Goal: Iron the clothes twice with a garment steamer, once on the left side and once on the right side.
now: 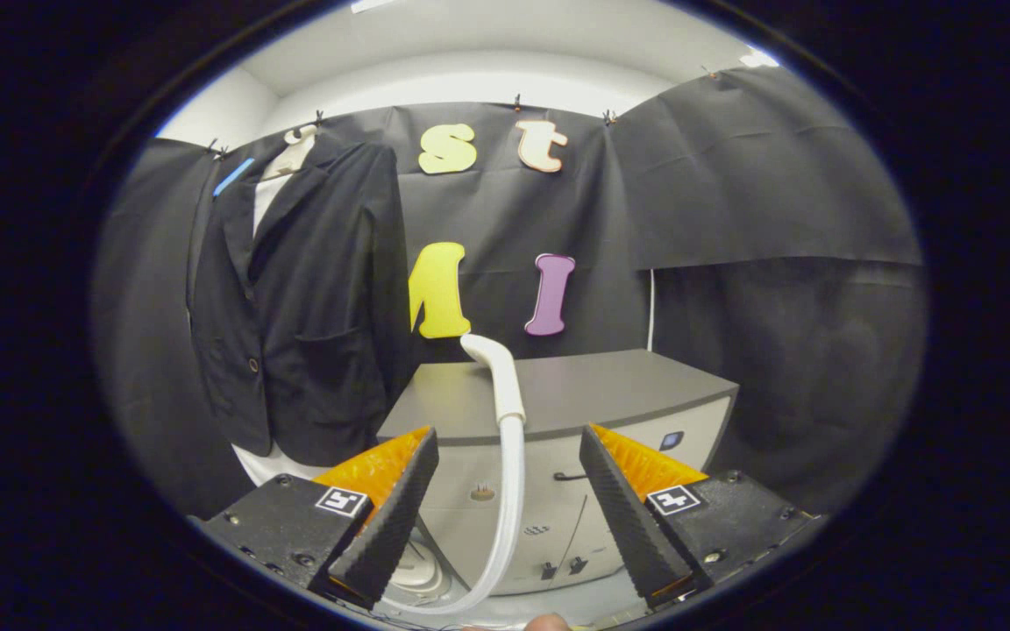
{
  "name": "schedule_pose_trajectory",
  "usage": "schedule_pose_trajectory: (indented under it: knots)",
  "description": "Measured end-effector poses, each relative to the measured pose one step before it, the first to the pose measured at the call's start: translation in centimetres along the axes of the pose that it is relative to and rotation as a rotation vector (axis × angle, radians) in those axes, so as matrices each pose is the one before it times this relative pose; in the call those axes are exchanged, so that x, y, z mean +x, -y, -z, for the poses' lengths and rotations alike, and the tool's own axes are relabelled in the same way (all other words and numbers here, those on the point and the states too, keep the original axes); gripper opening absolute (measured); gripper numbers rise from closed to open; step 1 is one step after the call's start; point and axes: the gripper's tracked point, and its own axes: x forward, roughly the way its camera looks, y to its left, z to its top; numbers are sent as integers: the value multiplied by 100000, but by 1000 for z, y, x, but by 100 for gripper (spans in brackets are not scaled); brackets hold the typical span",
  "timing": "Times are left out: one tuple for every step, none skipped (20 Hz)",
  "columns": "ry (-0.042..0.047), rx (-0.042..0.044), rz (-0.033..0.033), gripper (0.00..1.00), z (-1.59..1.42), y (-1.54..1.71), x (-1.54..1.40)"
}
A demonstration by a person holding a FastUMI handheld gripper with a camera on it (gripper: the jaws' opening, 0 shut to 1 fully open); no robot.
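Note:
A dark suit jacket [308, 298] hangs on a hanger against the booth wall, beyond and to the left of my fingers, over a white shirt. The garment steamer's white head [496, 372] stands upright just ahead, its pale hose [509, 508] curving down between my fingers toward the steamer's base [417, 574]. My gripper [509, 447] is open, the hose running through the gap without either finger touching it.
A grey-topped cabinet [610, 390] with pale drawer fronts stands right behind the steamer head. Black cloth walls close the booth on all sides. A fingertip [549, 622] shows at the very bottom, under the fingers.

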Motion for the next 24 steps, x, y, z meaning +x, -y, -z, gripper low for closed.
schedule_pose_trajectory:
  knots:
    - [-1778, -264, -1657, 100, -535, -175, 1407]
    - [-1684, 86, -1508, 100, -524, -58, 1651]
    - [-1897, -101, -1932, 100, -501, -160, 1560]
    - [-1767, -440, -979, 100, -543, -55, 1491]
    - [-2386, -1121, -1056, 100, -445, 64, 1892]
    - [-2530, -947, 91, 100, -271, 138, 1517]
    - [-2480, -1140, -247, 100, -218, 188, 1628]
    - [-2546, -1286, 525, 100, -166, 301, 1439]
    - [-2820, -1266, -366, 100, -116, 143, 1375]
    - [-2609, -1047, -533, 100, -63, 125, 1584]
    - [-2091, -297, -327, 100, -234, 235, 1292]
    - [-2253, 85, -557, 100, -97, 137, 1209]
    - [-2887, 549, -318, 100, 96, 210, 1202]
    - [-3255, 248, -504, 100, 136, 112, 988]
    - [-3447, 291, 212, 98, 228, 135, 966]
    - [-2266, -65, -474, 97, -167, 41, 820]
    - [-1515, 376, 681, 94, -181, 327, 644]
    - [-1560, 18, -235, 91, 153, 57, 516]
    - [-1824, 70, 773, 84, 175, 111, 436]
    - [-1978, 281, 718, 80, 332, 67, 486]
    - [-2303, 903, 955, 73, 490, 86, 328]
    - [-1737, 1026, 700, 68, 389, 109, 239]
    - [-1914, 771, 642, 63, 367, -123, 222]
    - [-692, 539, 510, 60, 197, -76, -3]
